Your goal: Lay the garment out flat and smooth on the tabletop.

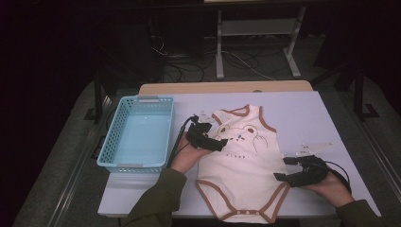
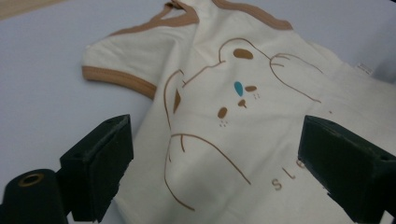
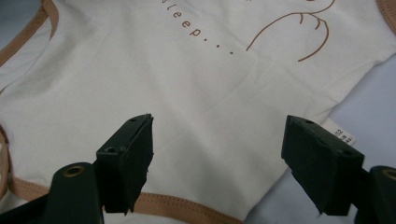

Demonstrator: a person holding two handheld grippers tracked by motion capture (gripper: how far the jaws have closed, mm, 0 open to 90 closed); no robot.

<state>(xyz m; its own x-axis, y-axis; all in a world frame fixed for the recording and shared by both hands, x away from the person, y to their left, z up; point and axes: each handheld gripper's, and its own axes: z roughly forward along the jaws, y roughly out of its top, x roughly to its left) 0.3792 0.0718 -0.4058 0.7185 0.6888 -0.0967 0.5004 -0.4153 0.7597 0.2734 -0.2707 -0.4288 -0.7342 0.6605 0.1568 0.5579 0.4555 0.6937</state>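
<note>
A cream baby bodysuit (image 1: 241,175) with brown trim and a bear print lies flat on the pale lavender table (image 1: 302,113), neck toward the far side. My left gripper (image 1: 218,143) hovers over the garment's left chest by the bear. In the left gripper view the bodysuit (image 2: 261,70) spreads under my left gripper (image 2: 215,135), whose jaws stand wide apart and touch no cloth. My right gripper (image 1: 283,169) sits at the garment's right edge near the leg opening. In the right gripper view the bodysuit (image 3: 187,84) lies below my right gripper (image 3: 219,126), open with nothing pinched.
A light blue plastic basket (image 1: 111,137) stands at the table's left side. A white care label (image 3: 343,133) sticks out from the garment's side seam. Beyond the table's far wooden edge are cables and a white stand on the dark floor.
</note>
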